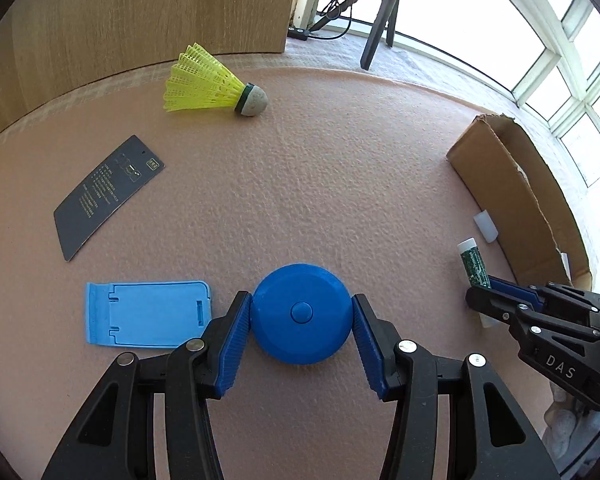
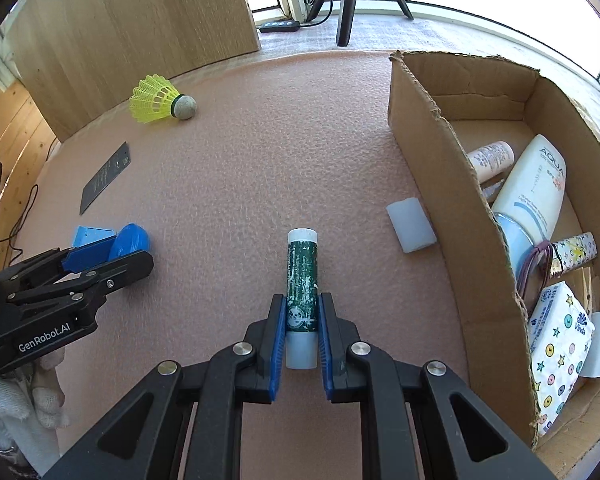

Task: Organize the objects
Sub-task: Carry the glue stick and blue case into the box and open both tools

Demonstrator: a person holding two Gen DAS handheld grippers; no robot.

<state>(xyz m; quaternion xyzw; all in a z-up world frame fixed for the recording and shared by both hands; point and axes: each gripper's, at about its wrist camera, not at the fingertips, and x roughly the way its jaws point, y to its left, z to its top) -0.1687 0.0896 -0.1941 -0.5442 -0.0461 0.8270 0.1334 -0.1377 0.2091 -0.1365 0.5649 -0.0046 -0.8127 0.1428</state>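
Observation:
My left gripper (image 1: 302, 312) is shut on a round blue tape measure (image 1: 300, 304) that rests on the pink mat; it also shows in the right wrist view (image 2: 130, 242). My right gripper (image 2: 302, 308) is shut on a green and white tube (image 2: 302, 276) lying on the mat; the tube also shows in the left wrist view (image 1: 474, 264). A cardboard box (image 2: 432, 152) stands to the right of the tube and holds several toiletries. A yellow shuttlecock (image 1: 208, 82), a dark card (image 1: 104, 196) and a light blue phone stand (image 1: 144, 314) lie on the mat.
A small white cap (image 2: 410, 224) lies beside the box wall. A wooden panel (image 1: 140, 12) stands at the back left. A black tripod (image 1: 380, 20) and cables stand behind the mat by the window.

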